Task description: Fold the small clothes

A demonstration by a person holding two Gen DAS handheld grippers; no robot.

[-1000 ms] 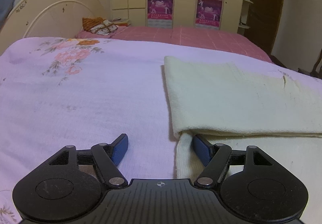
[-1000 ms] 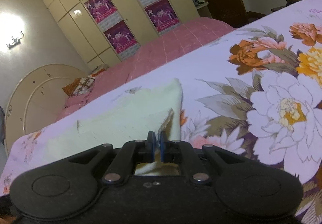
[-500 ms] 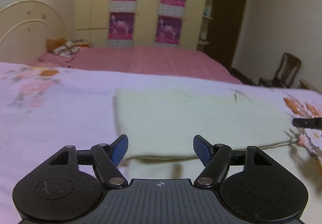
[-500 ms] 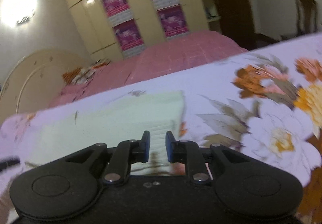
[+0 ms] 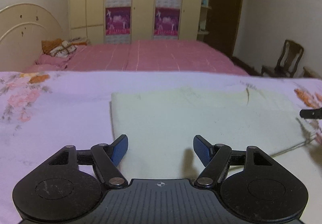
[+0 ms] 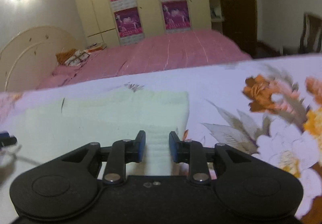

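**Two grippers over a folded cream cloth on a flowered bed**

A bed covered by a pale lilac floral sheet (image 5: 60,119) fills the foreground of both wrist views. Behind it lies a second bed with a pink cover (image 5: 153,57), then a cream wardrobe (image 5: 140,0) bearing four magenta posters. A dark wooden chair (image 5: 287,59) stands at the right wall. On the floral sheet lies the cream cloth (image 5: 201,119), folded over into a flat rectangle, a loose thread trailing from its right corner. The left gripper (image 5: 160,149) hovers at the cloth's near left corner, jaws spread wide and clasping nothing. The right gripper (image 6: 157,146), at the cloth's right end, has just been opening; its blue pads (image 6: 140,146) stand apart, with the cloth seen between them but not pinched
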